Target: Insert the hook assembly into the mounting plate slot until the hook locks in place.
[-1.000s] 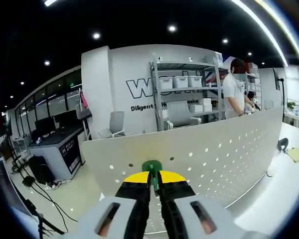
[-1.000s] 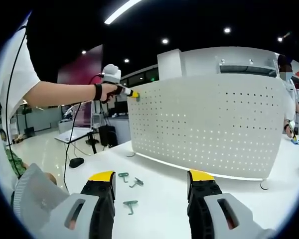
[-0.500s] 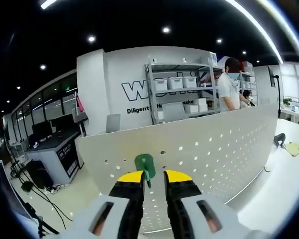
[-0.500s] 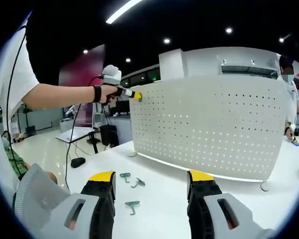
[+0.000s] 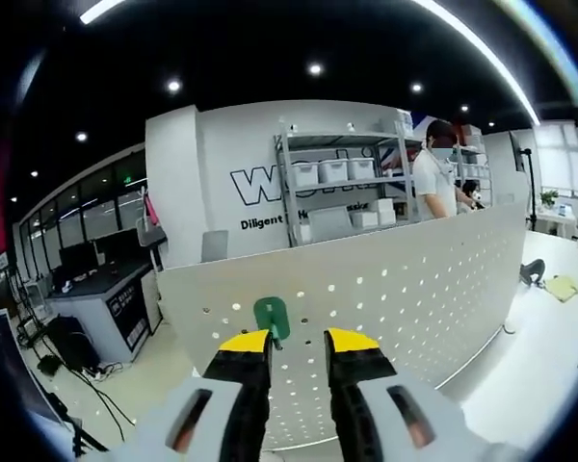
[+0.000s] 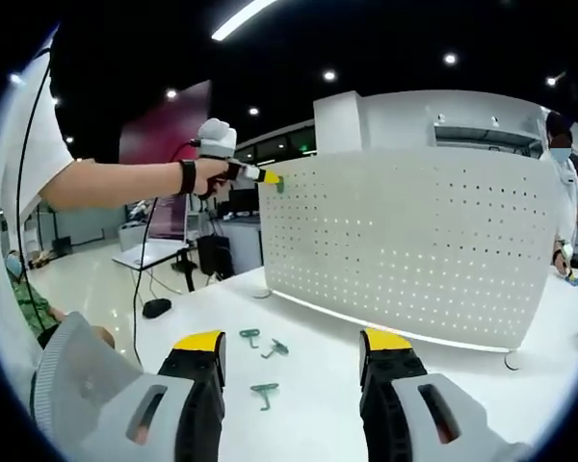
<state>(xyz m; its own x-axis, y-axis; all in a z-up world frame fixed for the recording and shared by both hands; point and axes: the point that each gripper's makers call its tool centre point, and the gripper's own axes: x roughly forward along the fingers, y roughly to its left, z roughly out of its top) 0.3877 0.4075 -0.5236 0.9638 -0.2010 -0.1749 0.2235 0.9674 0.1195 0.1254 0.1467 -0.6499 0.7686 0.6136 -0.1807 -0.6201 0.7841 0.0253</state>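
In the left gripper view, the left gripper is seen with its yellow-tipped jaws parted and nothing clasped between them. Just beyond the tips, at 11 o'clock, a green hook is seated against the white perforated plate; whether it is locked cannot be told. In the right gripper view, the right gripper is held low over the white table, jaws spread wide and empty. Between the jaws and slightly toward 10 o'clock, three loose hooks are laid on the table. Farther off, the plate stands upright, and at its upper corner, at 11 o'clock, the left gripper is held by a hand.
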